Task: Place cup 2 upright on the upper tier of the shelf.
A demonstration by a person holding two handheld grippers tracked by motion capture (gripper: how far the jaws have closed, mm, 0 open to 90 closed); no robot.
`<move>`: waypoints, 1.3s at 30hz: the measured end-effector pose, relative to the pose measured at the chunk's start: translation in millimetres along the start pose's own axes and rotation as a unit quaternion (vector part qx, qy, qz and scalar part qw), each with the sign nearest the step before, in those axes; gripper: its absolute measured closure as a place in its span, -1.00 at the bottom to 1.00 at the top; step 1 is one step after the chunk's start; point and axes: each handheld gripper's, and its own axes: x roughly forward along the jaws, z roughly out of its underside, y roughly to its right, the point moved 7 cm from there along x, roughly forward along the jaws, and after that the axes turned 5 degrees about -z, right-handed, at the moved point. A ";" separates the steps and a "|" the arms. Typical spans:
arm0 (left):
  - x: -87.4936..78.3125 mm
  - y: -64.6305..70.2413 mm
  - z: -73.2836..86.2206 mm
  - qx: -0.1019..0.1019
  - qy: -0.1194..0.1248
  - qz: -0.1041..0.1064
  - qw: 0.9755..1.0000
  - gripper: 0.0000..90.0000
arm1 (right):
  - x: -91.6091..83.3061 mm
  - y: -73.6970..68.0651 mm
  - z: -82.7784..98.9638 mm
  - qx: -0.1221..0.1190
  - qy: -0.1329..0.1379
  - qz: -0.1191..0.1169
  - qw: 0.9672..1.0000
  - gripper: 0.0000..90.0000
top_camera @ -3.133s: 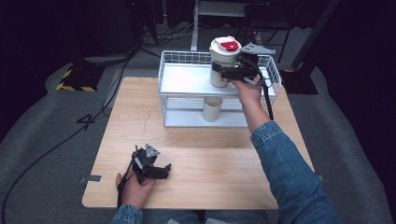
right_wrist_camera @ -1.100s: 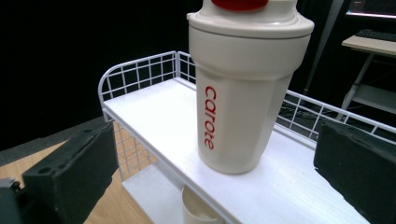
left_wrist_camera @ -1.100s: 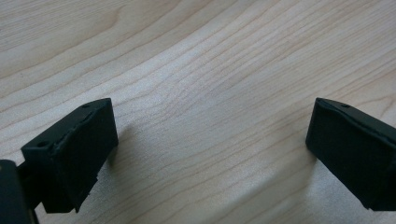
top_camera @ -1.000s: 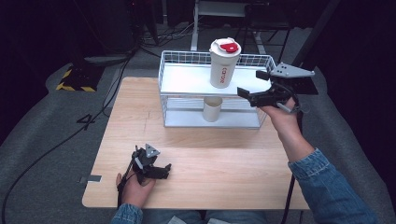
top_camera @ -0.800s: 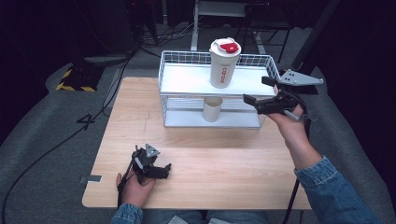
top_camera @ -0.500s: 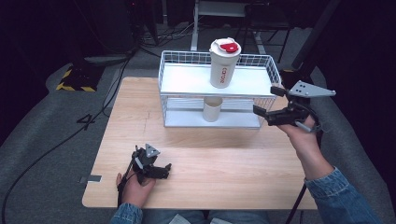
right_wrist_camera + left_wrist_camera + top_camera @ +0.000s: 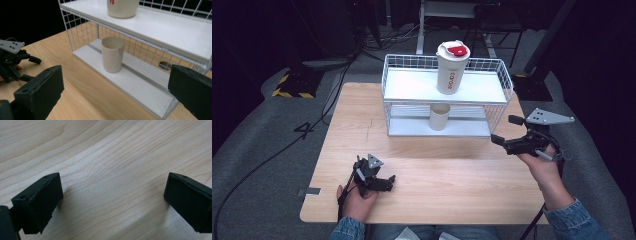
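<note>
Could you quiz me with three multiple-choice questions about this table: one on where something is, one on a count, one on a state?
1. Where does the tall cup with the red lid stand?
A. top shelf of the wire rack
B. lower shelf
C. table

2. How many cups are on the rack?
A. one
B. two
C. three

3. How do the right tool jaws stand?
A. shut on a cup
B. open, holding nothing
C. shut on the rack

Answers:
1 A, it sits on the upper white shelf.
2 B, the lidded one plus the plain cup below.
3 B, the jaws stand apart, with nothing between.
</note>
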 end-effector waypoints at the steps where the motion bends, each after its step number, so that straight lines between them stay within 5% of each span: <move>1: 0.0 -0.4 -0.1 0.002 0.000 -0.001 1.000 -0.94 | -0.4 -0.1 3.8 0.004 -0.005 0.001 1.000 -0.99; 6: 0.5 -0.8 -0.5 0.002 0.001 -0.001 1.000 -0.94 | 3.4 -0.8 23.8 -0.006 -0.024 0.023 0.999 -0.98; 13: 0.5 -0.6 -0.5 0.002 0.002 -0.001 1.000 -0.94 | 14.0 -7.5 59.0 0.026 -0.049 0.005 0.998 -0.98; 19: 0.5 -0.6 -0.5 0.002 0.002 -0.001 1.000 -0.94 | 19.6 -2.7 82.2 0.054 -0.052 0.012 0.997 -0.98; 29: 0.5 -0.8 -0.5 0.002 0.001 -0.001 1.000 -0.94 | 32.2 -1.1 123.1 0.049 -0.107 0.024 0.993 -0.98; 39: 0.5 -0.8 -0.5 0.002 0.001 -0.001 1.000 -0.94 | 38.7 2.5 160.0 0.050 -0.132 0.047 0.989 -0.98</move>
